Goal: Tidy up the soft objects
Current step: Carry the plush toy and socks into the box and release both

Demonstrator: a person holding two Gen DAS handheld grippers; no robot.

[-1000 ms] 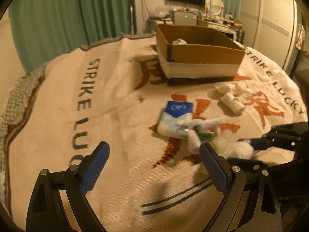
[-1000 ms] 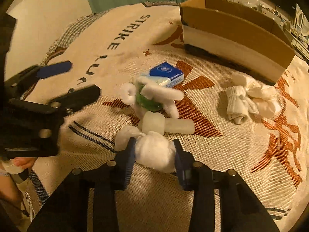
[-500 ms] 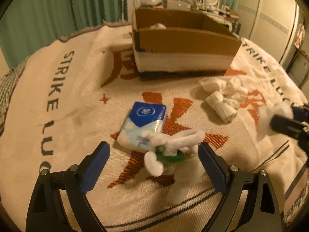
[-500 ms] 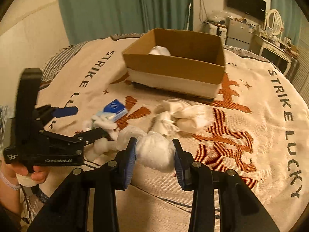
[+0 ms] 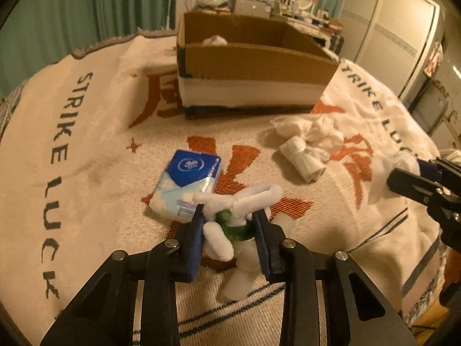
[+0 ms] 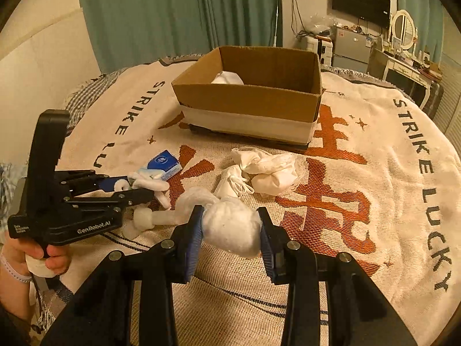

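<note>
My left gripper (image 5: 229, 219) is shut on a white plush toy with a green collar (image 5: 236, 216) that rests on the blanket; the toy also shows in the right wrist view (image 6: 149, 186). My right gripper (image 6: 230, 227) is shut on a white soft ball (image 6: 230, 230) and holds it above the blanket. An open cardboard box (image 6: 247, 101) stands at the back with one white soft thing (image 6: 227, 77) inside. A blue tissue pack (image 5: 187, 181) lies just beyond the toy. A heap of white rolled cloths (image 6: 262, 173) lies in front of the box.
All lies on a cream blanket (image 6: 374, 173) with orange characters and "STRIKE LUCKY" lettering, on a bed. Green curtains (image 6: 161, 14) hang behind. A dresser, mirror and television stand at the far right. A white foam piece (image 5: 239, 282) lies under the left gripper.
My left gripper has gone forward and shut on the plush toy. My right gripper has lifted the white ball further and drawn back to the right.
</note>
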